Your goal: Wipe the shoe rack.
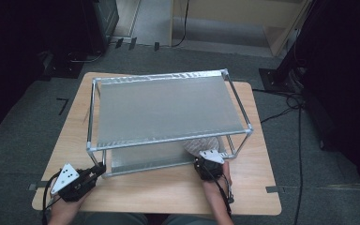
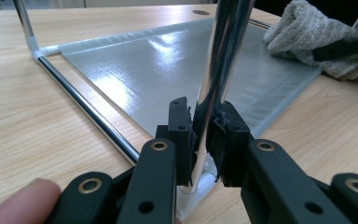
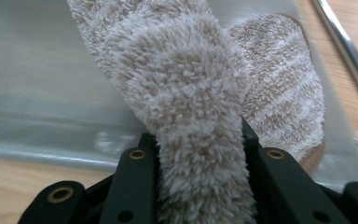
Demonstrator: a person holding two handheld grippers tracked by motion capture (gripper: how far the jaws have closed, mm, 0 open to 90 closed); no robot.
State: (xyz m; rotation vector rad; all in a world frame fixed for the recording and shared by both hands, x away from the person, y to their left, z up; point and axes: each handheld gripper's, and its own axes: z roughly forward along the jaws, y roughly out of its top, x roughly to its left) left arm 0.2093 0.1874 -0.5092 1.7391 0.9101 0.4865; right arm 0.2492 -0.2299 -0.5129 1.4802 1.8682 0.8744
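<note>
- Fluffy beige terry, a cloth [image 3: 200, 116], is what we hold in our right gripper [image 1: 209, 165]; in the right gripper view its jaws are pinched on a fold of it, and the rest of the cloth lies forward of the jaws on the grey lower shelf [image 3: 42, 79].
- We see from the high view that the cloth [image 1: 200, 144] sits at the near right end of that lower shelf [image 1: 145, 159], just under the front edge of the upper shelf [image 1: 168, 108], so any wiping stroke has to run leftward along the shelf's long axis, towards our other hand.
- Our left gripper [image 2: 204, 140] has its jaws clamped on the chrome corner post [image 2: 223, 60] of the rack, low down, just above the white corner joint.
- That grip steadies the frame at the near left corner, well apart from the cloth [image 2: 307, 37], which we see at the far right of the left gripper view.
- We judge the right hand to be the working one; the cloth should stay flat on the shelf and clear of the right-hand posts.
</note>
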